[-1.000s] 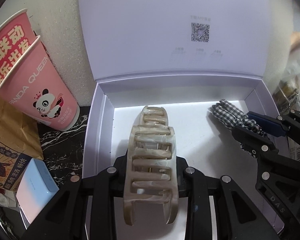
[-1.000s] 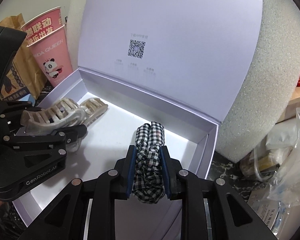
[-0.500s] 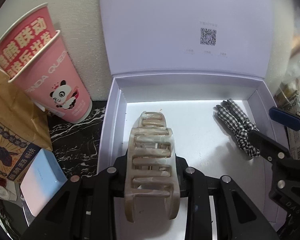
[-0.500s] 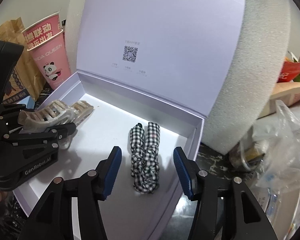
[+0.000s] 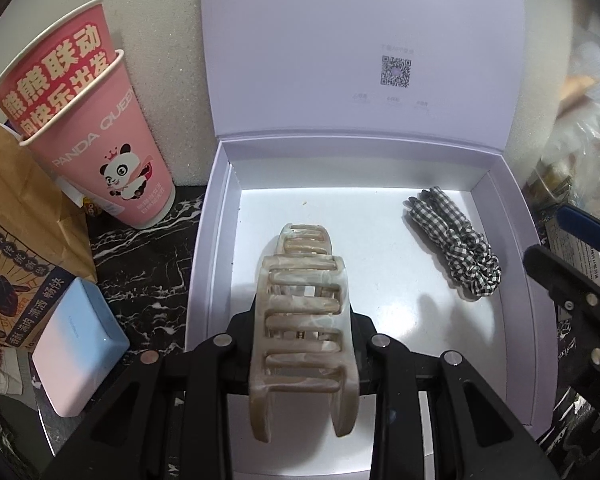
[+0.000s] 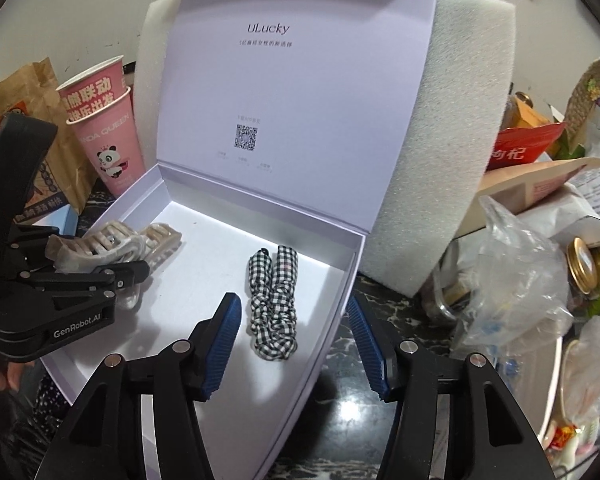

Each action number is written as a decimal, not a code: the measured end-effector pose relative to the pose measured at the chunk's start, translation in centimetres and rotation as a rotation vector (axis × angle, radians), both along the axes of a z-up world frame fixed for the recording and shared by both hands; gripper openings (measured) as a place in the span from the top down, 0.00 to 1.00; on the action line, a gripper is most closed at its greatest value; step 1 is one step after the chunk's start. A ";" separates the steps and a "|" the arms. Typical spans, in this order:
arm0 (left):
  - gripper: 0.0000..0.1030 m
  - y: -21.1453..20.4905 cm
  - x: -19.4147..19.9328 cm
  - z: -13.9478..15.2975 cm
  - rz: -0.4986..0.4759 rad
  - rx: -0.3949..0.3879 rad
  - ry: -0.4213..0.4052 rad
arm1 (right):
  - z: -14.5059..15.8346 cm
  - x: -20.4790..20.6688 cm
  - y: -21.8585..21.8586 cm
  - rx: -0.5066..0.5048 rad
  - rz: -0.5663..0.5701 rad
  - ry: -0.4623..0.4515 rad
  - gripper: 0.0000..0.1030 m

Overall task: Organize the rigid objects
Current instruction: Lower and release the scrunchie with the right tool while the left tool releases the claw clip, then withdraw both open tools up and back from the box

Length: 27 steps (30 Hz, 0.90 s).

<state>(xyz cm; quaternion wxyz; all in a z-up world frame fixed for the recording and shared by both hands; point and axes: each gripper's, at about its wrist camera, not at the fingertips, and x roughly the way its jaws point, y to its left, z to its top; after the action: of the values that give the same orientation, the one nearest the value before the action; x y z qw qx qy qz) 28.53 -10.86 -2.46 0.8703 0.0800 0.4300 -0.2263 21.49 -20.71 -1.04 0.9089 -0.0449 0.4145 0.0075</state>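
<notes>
A beige marbled hair claw (image 5: 304, 320) is clamped between the jaws of my left gripper (image 5: 302, 332), which is shut on it above the left half of an open white box (image 5: 220, 240). From the right wrist view the claw (image 6: 112, 244) and left gripper (image 6: 100, 276) sit at the left, over the box floor. A black-and-white checked scrunchie (image 6: 274, 300) lies loose on the box floor near the right wall (image 6: 340, 280). My right gripper (image 6: 292, 320) is open just behind it, blue pads apart, touching nothing. The scrunchie (image 5: 456, 244) also shows in the left wrist view.
The box lid (image 5: 360, 40) stands upright against a white foam block (image 6: 452, 160). Two stacked pink cups (image 5: 100, 140), a brown paper bag (image 5: 16, 208) and a small blue-pink case (image 5: 76, 344) crowd the left. Plastic bags and jars (image 6: 520, 280) pile up on the right.
My right gripper opened, let the scrunchie drop onto the box floor, and drew back and up. The left gripper kept its hold on the claw and pulled back a little.
</notes>
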 end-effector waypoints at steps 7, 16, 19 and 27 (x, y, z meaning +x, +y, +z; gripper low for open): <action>0.04 1.8 -1.7 0.8 -0.013 -0.045 -0.037 | 1.0 -0.8 -0.4 -0.004 -0.014 -0.015 0.46; 0.04 2.9 -4.2 3.0 -0.007 -0.039 -0.072 | 2.3 -2.3 -0.8 -0.008 -0.028 -0.042 0.46; 0.04 3.1 -5.6 4.3 -0.007 -0.046 -0.086 | 2.9 -3.0 -0.7 -0.007 -0.028 -0.057 0.44; 0.04 4.8 -7.0 5.6 0.078 0.039 -0.052 | 4.8 -4.8 -0.2 -0.003 -0.017 -0.110 0.41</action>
<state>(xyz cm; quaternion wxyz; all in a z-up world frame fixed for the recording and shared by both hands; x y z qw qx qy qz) 21.58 -6.06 3.14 0.8877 0.0859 0.4144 -0.1815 16.68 -20.95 3.73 0.9303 -0.0431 0.3643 -0.0034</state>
